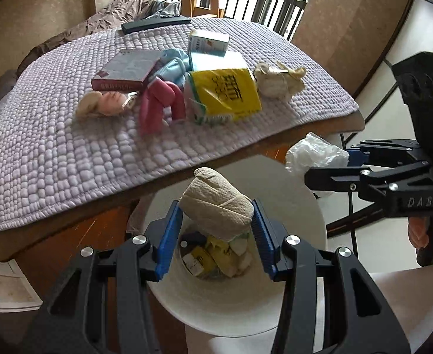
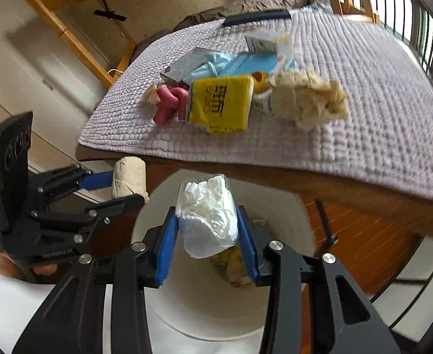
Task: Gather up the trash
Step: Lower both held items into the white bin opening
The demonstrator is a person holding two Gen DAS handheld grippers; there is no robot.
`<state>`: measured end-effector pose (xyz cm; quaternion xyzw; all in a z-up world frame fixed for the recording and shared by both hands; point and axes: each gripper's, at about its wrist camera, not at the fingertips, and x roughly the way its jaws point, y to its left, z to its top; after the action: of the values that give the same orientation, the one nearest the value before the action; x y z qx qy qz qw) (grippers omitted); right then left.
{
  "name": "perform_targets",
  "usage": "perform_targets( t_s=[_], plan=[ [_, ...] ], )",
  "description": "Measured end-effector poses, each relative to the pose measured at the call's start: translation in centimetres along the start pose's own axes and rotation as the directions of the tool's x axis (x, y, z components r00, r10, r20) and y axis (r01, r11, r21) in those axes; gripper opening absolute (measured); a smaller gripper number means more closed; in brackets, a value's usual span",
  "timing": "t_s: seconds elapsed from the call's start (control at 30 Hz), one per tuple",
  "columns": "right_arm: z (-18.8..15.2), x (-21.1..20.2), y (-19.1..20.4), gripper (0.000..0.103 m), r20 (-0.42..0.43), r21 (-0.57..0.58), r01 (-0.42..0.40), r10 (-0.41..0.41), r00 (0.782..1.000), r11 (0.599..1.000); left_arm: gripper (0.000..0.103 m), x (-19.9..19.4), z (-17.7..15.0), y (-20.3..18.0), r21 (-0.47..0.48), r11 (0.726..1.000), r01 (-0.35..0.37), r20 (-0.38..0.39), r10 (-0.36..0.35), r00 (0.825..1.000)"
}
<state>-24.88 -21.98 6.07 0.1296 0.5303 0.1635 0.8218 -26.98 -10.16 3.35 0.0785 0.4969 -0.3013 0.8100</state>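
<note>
- Left wrist view: my left gripper (image 1: 216, 227) clamps a beige paper wad (image 1: 216, 203) directly over the white bin (image 1: 299, 183), which already holds scraps.
- My right gripper (image 2: 207, 236) pinches crumpled white plastic (image 2: 207, 215) above that bin.
- Beyond both tools, a crumpled tissue (image 2: 307, 100) and yellow packet (image 2: 219, 103) remain on the quilt (image 2: 364, 135).

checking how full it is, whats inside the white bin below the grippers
Inside the white bin lie yellow wrappers, pale crumpled paper and a dark item. The held beige wad covers part; the rest is hidden.

Colours and patterns on view

Quilt (image 1: 68, 153): lilac, bubble-textured. Packet (image 1: 225, 94): yellow, dark lettering. Bin (image 1: 299, 194): white. Paper wad (image 1: 216, 203): beige, embossed. Plastic bag (image 2: 207, 215): white. Tongs' pads (image 1: 167, 236): blue.
</note>
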Motion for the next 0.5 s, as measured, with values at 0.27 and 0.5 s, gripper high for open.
perform_targets(
  t_s=[0.27, 0.5],
  plan=[
    [-0.5, 0.2, -1.0, 0.039, -0.012, 0.066, -0.047, 0.048, 0.999, 0.997, 0.049, 0.4, -0.7, -0.6, 0.005, 1.000, 0.014, -0.016, -0.014, 1.000],
    [-0.2, 0.9, -0.3, 0.039, -0.016, 0.083, -0.081, 0.083, 0.996, 0.993, 0.049, 0.8, -0.7, -1.5, 0.022, 0.999, 0.038, -0.019, -0.037, 0.999]
  ],
)
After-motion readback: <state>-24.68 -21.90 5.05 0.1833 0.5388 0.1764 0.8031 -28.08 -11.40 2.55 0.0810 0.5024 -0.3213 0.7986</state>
